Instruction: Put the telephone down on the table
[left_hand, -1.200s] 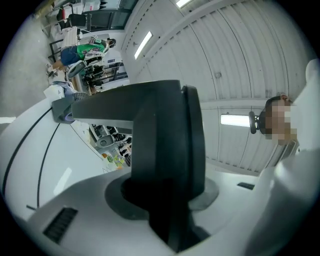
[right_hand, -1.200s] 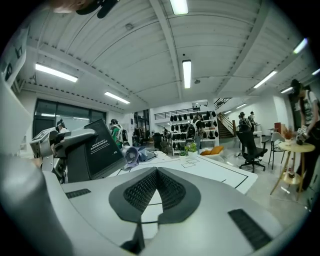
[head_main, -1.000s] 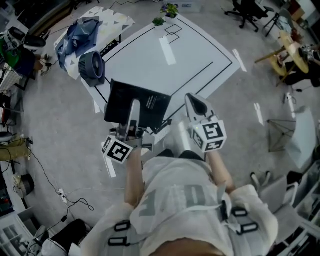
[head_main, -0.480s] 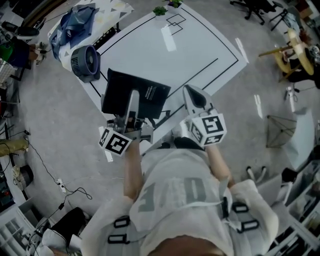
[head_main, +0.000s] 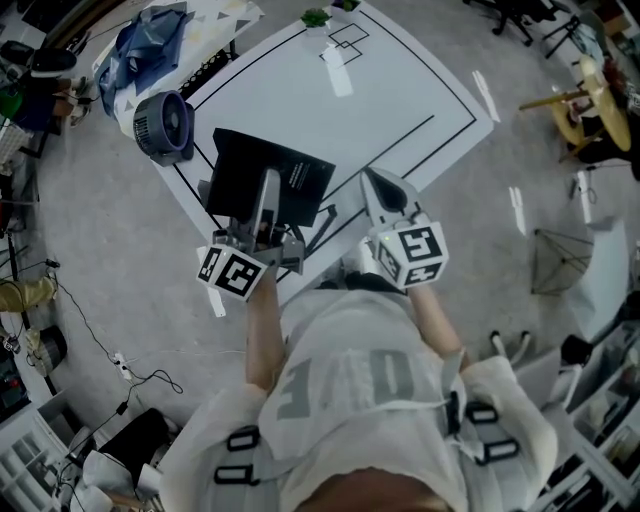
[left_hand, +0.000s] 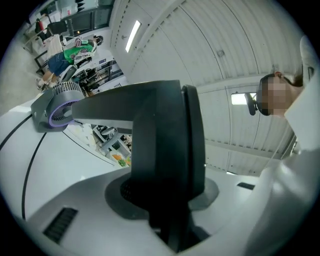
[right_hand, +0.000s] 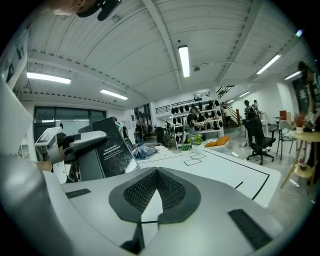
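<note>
Telephone (head_main: 240, 175), a flat black slab with a few lines of white print on its face, is clamped at its near edge in the left gripper (head_main: 268, 195). In the left gripper view it fills the gap between the fingers (left_hand: 75, 210) and rises steeply beyond them. The grip at the edge seems chosen so that the far edge can meet the table (head_main: 400, 90) first and the slab can then be laid flat without the fingers being caught beneath. It is not down yet: it hangs above the near left corner of the table, just ahead of the left fingers.

The right gripper (head_main: 382, 190) holds nothing. Its fingers (right_hand: 177, 187) are drawn together at the tips, with only white table showing past them. It waits beside the slab, which lies to the left of these fingers in the right gripper view, probably ready to steady it.

Ahead of both pairs of fingers the white table with black lines is largely bare. A grey round fan (head_main: 160, 128) sits beyond the left fingers and to their left, near the slab, and is the one thing that could crowd the landing. Blue cloth (head_main: 150, 50) lies past the fan, and small potted plants (head_main: 316, 17) stand at the far end, well apart.
</note>
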